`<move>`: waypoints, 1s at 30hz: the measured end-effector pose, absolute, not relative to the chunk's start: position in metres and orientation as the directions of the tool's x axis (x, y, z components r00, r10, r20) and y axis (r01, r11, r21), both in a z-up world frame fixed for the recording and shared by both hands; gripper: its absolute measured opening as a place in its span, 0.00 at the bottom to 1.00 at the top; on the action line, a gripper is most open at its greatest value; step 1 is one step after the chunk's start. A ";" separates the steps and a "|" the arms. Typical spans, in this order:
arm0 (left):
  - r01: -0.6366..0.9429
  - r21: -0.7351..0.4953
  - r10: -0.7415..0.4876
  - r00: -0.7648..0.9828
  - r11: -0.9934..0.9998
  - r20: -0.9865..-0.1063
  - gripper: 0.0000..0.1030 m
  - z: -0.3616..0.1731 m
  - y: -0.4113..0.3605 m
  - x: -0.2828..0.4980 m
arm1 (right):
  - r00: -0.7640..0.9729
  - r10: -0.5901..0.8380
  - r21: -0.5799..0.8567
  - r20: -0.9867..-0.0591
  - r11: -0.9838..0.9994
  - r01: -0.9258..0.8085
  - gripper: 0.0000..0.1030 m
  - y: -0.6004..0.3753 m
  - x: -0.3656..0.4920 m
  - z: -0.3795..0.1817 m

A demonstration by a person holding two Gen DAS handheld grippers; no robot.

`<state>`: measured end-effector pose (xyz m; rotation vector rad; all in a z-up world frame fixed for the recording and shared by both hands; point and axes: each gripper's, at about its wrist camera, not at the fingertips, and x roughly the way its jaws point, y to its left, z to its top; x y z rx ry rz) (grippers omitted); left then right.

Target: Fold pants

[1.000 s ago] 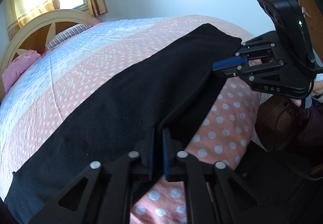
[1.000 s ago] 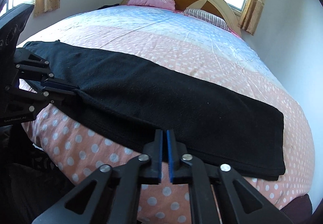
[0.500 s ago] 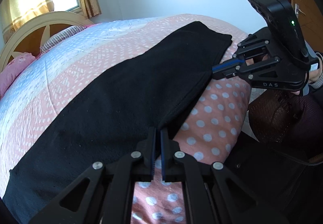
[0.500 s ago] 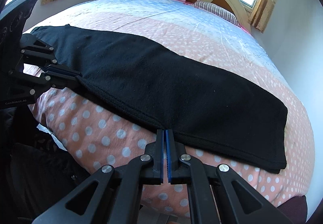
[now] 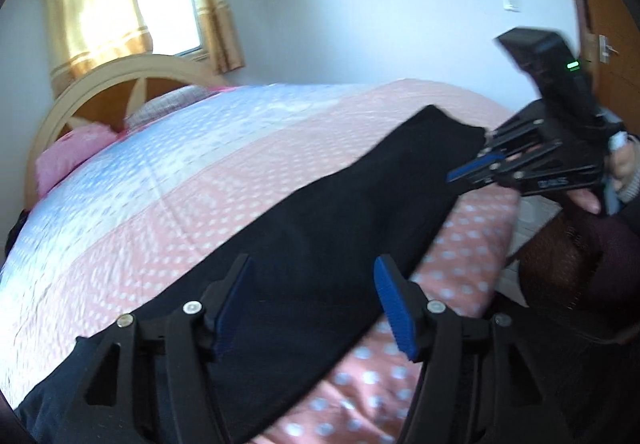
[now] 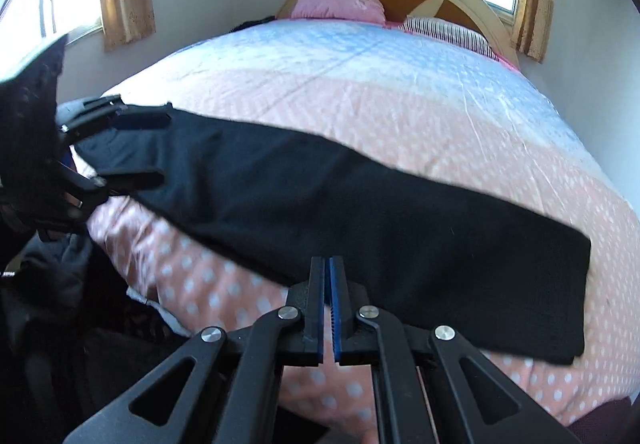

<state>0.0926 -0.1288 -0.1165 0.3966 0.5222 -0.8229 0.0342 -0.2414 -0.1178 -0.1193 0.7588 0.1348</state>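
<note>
Letting go, the left gripper (image 5: 312,304) now has its blue-padded jaws spread wide over the long black fabric pants (image 6: 360,211), where half a second ago they pinched the near edge. The right gripper (image 6: 327,308) keeps its jaws narrow at that edge, though whether cloth sits between them I cannot tell. Lying lengthwise-folded across the pink polka-dot bedspread (image 6: 400,107), the pants look ready for a crosswise fold.
</note>
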 end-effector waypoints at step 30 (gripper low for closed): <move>0.379 0.204 -0.159 0.735 0.903 -0.659 0.90 -0.150 0.041 0.138 | 0.540 0.381 0.197 -0.750 0.909 -0.369 0.69 -0.100 0.216 -0.102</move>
